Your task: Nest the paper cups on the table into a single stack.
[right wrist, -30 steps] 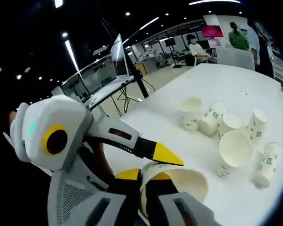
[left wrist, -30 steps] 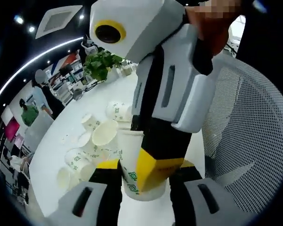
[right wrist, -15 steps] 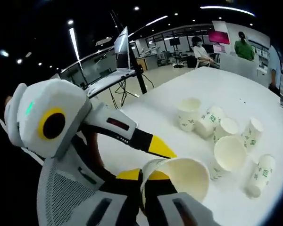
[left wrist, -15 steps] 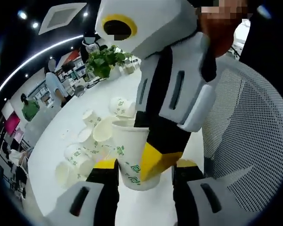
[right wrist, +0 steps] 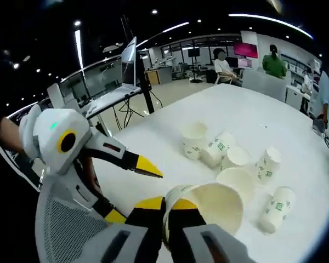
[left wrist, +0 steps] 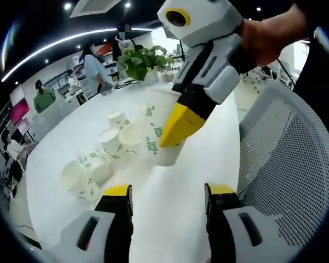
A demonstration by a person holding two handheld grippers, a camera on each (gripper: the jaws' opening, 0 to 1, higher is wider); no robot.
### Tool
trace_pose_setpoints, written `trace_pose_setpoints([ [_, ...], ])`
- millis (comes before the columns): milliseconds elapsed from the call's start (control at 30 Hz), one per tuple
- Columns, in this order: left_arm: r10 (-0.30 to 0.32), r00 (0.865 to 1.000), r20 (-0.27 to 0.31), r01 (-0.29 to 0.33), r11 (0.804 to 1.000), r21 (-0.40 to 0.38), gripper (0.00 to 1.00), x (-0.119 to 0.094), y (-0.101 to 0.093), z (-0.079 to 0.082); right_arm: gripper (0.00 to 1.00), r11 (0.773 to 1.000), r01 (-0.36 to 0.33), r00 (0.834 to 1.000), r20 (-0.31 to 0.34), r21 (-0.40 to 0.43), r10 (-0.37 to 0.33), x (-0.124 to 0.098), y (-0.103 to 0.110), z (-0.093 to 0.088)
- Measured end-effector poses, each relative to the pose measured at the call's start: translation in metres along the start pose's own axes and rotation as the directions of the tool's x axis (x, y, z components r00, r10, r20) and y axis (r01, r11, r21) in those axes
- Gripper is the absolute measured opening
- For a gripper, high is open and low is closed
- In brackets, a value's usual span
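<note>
A white paper cup with green print (left wrist: 153,126) hangs tilted above the white table (left wrist: 164,181), with my right gripper (left wrist: 175,129) shut on its rim. In the right gripper view that cup (right wrist: 214,203) lies on its side with its mouth towards the camera, the right gripper (right wrist: 164,205) pinching its rim. My left gripper (left wrist: 168,192) stands open with nothing between its jaws, a little short of the cup. It also shows as the left gripper (right wrist: 132,190) beside the held cup. Several loose cups (left wrist: 112,148) lie and stand clustered on the table; they appear as loose cups (right wrist: 219,150) past the held one.
A grey mesh chair (left wrist: 285,164) stands close at the table's near edge. A potted plant (left wrist: 145,60) is at the table's far end. A laptop on a stand (right wrist: 129,60) is beyond the table. People sit and stand in the background.
The cup sat between my left jaws a second ago. Now it is out of them, held by the right gripper alone and farther from the left one.
</note>
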State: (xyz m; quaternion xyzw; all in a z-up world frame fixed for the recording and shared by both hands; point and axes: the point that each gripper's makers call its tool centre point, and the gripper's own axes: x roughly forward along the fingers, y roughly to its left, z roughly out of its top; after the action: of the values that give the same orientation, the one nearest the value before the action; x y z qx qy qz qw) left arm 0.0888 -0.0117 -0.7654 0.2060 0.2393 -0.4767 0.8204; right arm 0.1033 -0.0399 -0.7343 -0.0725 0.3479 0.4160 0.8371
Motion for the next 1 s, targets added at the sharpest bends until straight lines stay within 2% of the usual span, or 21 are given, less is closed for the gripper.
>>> trace_pose_setpoints([
  [100, 0.021, 1.0, 0.01, -0.021, 0.999, -0.051, 0.52, -0.003, 0.005, -0.001, 0.0, 0.999, 0.034, 0.999, -0.013, -0.017, -0.034, -0.001, -0.014, 0.004],
  [333, 0.055, 0.998, 0.013, -0.052, 0.99, -0.13, 0.55, -0.01, 0.013, -0.006, 0.0, 0.995, 0.102, 0.995, -0.017, 0.012, -0.102, -0.005, -0.044, 0.014],
  [600, 0.09, 0.995, 0.044, -0.075, 0.959, -0.275, 0.65, -0.019, 0.019, -0.007, 0.0, 0.99, 0.139, 0.988, -0.07, -0.02, -0.14, -0.004, -0.066, 0.021],
  [767, 0.121, 0.992, 0.048, -0.102, 0.953, -0.284, 0.66, -0.024, 0.03, -0.014, 0.0, 0.985, 0.146, 0.977, -0.142, -0.097, -0.159, 0.005, -0.077, 0.019],
  [833, 0.121, 0.991, 0.048, -0.101, 0.949, -0.299, 0.66, -0.026, 0.031, -0.018, 0.0, 0.986, 0.132, 0.976, -0.157, -0.103, -0.147, 0.008, -0.077, 0.013],
  [1000, 0.138, 0.989, 0.045, -0.117, 0.942, -0.314, 0.67, -0.031, 0.03, -0.024, 0.0, 0.985, 0.124, 0.972, -0.183, -0.12, -0.144, 0.015, -0.079, 0.014],
])
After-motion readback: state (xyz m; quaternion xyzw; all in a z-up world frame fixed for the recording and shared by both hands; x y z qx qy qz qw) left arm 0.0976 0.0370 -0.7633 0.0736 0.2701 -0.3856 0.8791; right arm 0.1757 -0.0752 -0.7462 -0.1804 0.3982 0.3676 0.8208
